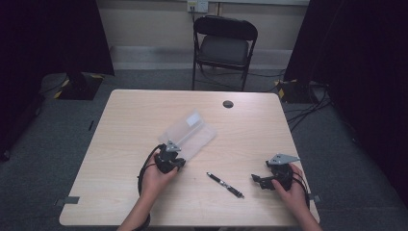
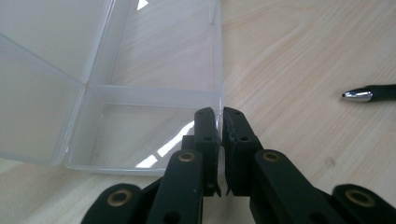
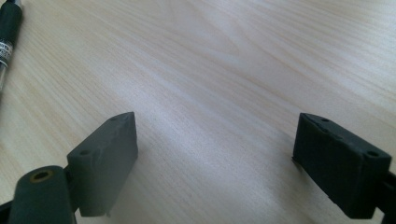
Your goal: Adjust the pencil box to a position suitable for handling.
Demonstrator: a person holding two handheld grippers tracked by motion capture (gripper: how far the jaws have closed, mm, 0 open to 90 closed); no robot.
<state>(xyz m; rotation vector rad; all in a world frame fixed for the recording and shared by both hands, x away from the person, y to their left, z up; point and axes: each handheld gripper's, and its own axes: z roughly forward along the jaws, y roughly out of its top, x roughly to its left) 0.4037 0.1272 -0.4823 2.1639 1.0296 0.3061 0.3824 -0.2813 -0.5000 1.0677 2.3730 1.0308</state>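
Left tongs [image 2: 220, 122]: pinched shut on thin front wall of clear plastic case [image 2: 140, 93], lid open. Right tongs [image 3: 215, 163]: wide open, empty, pen [image 3: 8, 28] off to side. Risk: wall slipping free, case skidding across table [image 1: 144, 115].

Black folding chair [image 1: 224, 47] beyond the surface's [image 1: 134, 110] far edge; grey carpet [image 1: 57, 139], dark curtains [image 1: 356, 57], cables [image 1: 308, 108] at right.

Black hand-held gripper [image 2: 220, 122], brass rivets
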